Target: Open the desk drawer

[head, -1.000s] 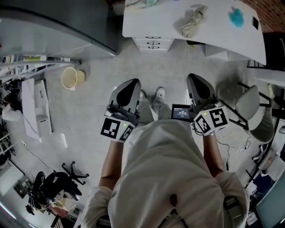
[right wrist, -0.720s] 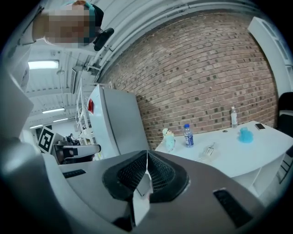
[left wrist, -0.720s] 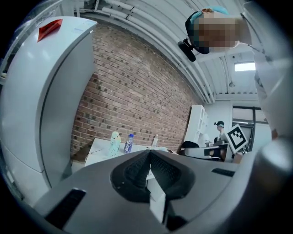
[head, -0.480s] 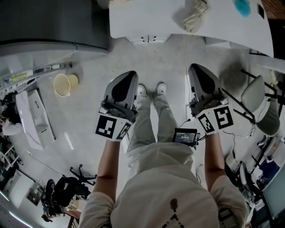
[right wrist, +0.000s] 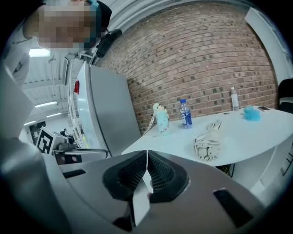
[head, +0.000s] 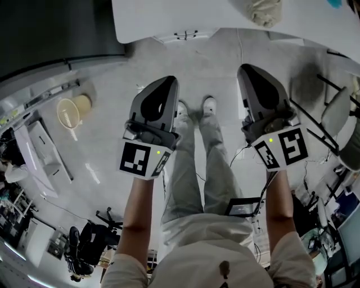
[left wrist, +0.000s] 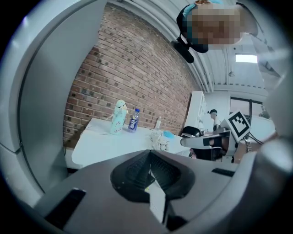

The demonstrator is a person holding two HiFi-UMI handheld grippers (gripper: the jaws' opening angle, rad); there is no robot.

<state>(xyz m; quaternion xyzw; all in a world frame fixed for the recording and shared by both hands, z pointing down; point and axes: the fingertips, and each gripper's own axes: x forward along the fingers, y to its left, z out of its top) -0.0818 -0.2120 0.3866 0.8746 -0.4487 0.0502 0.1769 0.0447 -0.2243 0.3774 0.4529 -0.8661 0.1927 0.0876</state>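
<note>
The white desk [head: 169,17] lies along the top of the head view, and a white drawer unit [head: 185,35] with dark handles stands under its front edge. Both grippers are held above the floor, short of the desk, one on each side of the person's legs. My left gripper [head: 170,80] is shut and holds nothing; its own view shows the jaws [left wrist: 149,157] meeting, pointed at the desk top [left wrist: 105,146]. My right gripper [head: 245,68] is also shut and holds nothing; its jaws [right wrist: 147,157] point at the desk [right wrist: 247,132].
On the desk lie a crumpled cloth [right wrist: 207,139], a blue-labelled bottle [right wrist: 185,113], a pale green bottle [right wrist: 161,119] and a blue object [right wrist: 251,113]. A grey cabinet [right wrist: 105,114] stands left of the desk. A bucket [head: 70,109] sits on the floor at left, a chair [head: 337,112] at right.
Both grippers have come down and forward together, still shut. The desk has slid toward the top of the head view, and the person's legs and shoes now show between the grippers.
</note>
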